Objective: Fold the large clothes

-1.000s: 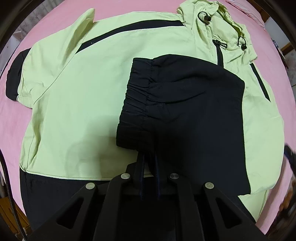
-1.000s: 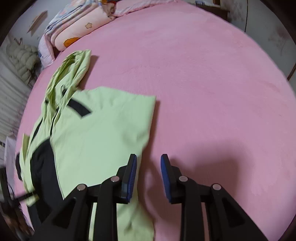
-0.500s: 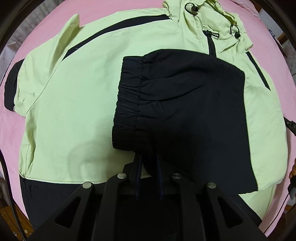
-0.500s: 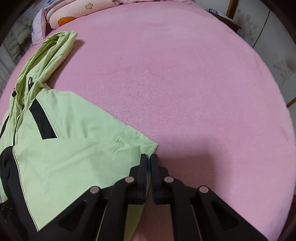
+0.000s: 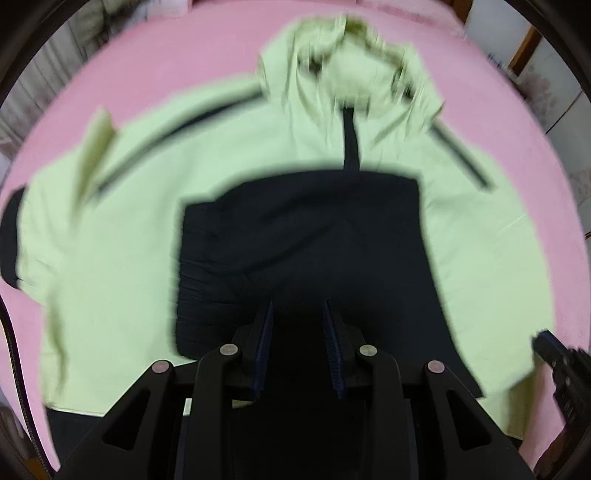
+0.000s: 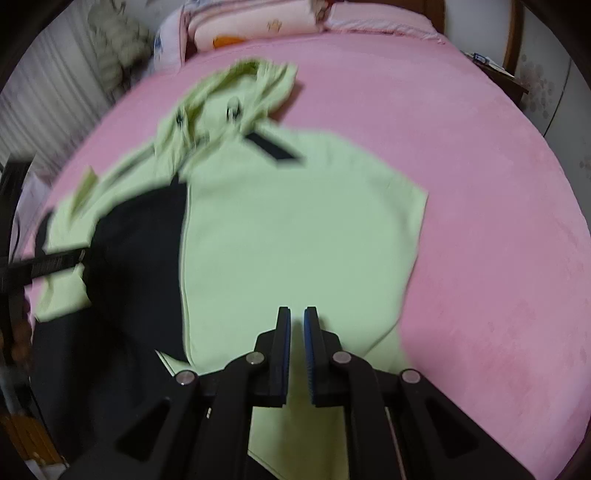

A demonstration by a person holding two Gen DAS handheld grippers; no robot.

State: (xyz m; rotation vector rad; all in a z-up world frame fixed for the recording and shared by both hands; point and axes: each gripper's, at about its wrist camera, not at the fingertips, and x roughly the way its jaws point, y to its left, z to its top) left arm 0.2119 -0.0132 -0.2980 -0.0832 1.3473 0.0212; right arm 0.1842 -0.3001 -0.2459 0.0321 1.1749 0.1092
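A light green jacket (image 5: 110,258) with black panels lies front up on the pink bed (image 5: 184,62), hood (image 5: 351,74) at the far end. Its black sleeve (image 5: 303,240) is folded across the chest. My left gripper (image 5: 297,332) hangs just above that sleeve near the cuff, jaws opening, pads clear of the cloth. In the right wrist view a green flap of the jacket (image 6: 295,229) lies folded inward over the black sleeve (image 6: 140,236). My right gripper (image 6: 297,332) is over this flap, jaws opening by a narrow gap, nothing pinched. Both views are blurred.
Pink bedding (image 6: 480,184) spreads wide to the right of the jacket. Pillows (image 6: 251,26) lie at the head of the bed and a wooden nightstand (image 6: 495,70) stands at the far right. The left gripper's finger (image 6: 55,262) shows at the left edge.
The left jaws have parted and let go of the black cuff. The right gripper shut on the jacket's green edge, carried it left over the body, and now shows a small gap.
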